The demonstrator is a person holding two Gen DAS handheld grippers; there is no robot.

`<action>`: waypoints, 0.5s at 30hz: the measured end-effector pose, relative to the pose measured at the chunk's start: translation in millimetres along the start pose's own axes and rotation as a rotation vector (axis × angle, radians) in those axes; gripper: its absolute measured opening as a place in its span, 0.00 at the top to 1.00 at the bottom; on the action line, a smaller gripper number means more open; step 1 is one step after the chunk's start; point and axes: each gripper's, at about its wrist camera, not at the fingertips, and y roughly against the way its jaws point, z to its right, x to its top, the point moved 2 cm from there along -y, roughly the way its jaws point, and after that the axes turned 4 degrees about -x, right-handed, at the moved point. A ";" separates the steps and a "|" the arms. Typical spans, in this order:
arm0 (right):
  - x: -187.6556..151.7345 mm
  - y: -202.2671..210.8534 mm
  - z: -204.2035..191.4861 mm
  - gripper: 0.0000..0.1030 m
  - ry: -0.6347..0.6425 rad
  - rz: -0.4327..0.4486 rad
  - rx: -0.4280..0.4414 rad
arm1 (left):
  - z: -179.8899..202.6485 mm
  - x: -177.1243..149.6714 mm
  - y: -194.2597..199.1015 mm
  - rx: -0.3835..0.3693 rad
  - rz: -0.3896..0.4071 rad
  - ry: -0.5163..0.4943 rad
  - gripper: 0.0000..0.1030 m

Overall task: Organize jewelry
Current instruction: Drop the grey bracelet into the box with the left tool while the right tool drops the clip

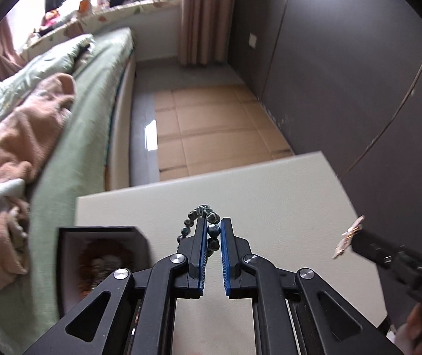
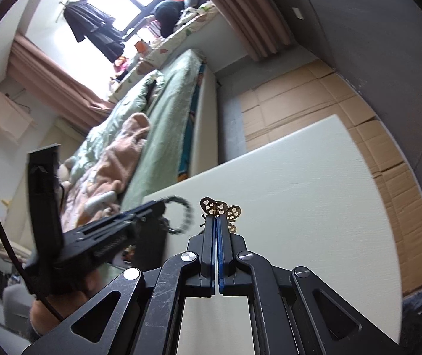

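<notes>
Left gripper [image 1: 213, 232] is tilting down over the white table [image 1: 285, 207], pinching a dark bead bracelet [image 1: 208, 216]. Right gripper [image 2: 216, 222] is tilting down too, squeezing a gold butterfly hairpin [image 2: 221, 208].

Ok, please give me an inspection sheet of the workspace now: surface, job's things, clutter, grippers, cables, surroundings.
Surface: pale white tabletop, mostly bare.
Job's things: dark green bead bracelet; gold butterfly-shaped ornament with heart cut-outs; dark open jewelry box at the table's left edge.
Clutter: nothing seen.
Grippers: left gripper shut on the bracelet; right gripper shut on the butterfly ornament.
Cables: black cable beside the left gripper.
Surroundings: bed with green sheet, pink curtains, cardboard-covered floor.
</notes>
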 end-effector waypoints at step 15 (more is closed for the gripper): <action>-17.1 -18.2 -56.3 0.98 0.005 0.023 0.171 | -72.7 -28.0 65.3 -0.052 0.224 0.201 0.91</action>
